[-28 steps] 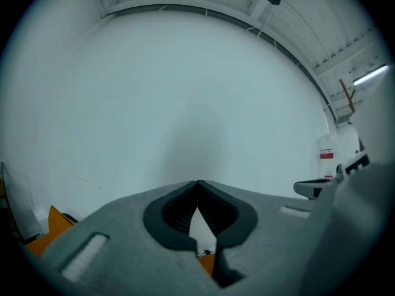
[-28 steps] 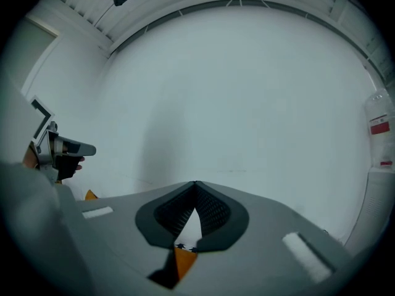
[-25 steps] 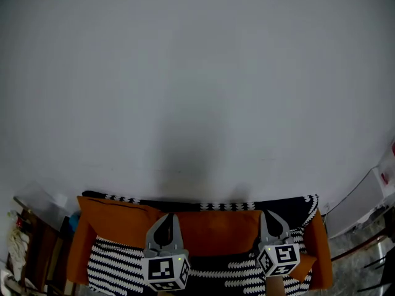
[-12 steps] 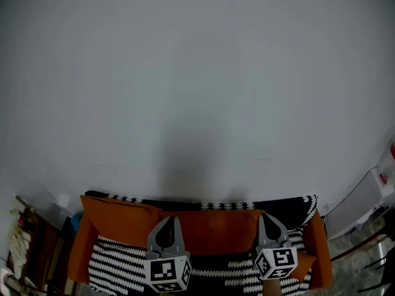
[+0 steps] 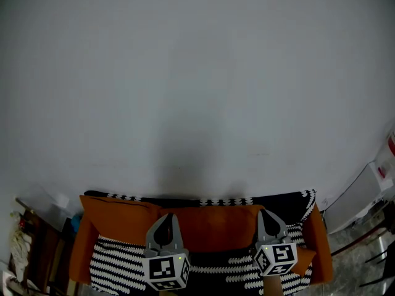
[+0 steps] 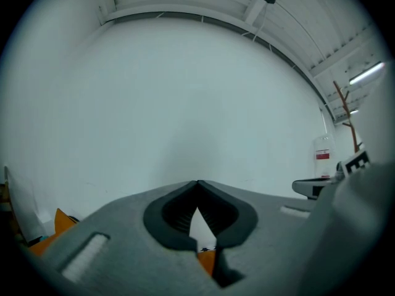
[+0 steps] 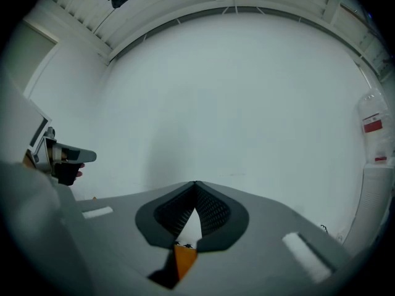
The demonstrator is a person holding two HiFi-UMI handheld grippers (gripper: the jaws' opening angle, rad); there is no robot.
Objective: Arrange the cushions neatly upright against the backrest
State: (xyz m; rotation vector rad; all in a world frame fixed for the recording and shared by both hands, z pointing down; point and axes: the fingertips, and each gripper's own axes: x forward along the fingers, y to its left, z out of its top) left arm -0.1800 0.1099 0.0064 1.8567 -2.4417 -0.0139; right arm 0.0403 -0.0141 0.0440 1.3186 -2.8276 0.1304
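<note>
Head view: two claws, each pressed together on nothing. One orange cushion point(image 5: 117, 217) leans just left of the left claw point(image 5: 166, 218). A second cushion point(image 5: 213, 224) stands between it and the right claw point(image 5: 266, 214), against the black-and-white backrest point(image 5: 222, 202).

We see a sofa point(image 5: 114, 269) under a black-and-white patterned cover point(image 5: 247, 279), bearing an orange left cushion point(image 5: 117, 217) at one end, an orange middle cushion point(image 5: 213, 224) along the backrest, and an orange right cushion point(image 5: 318, 242) at the other end.
</note>
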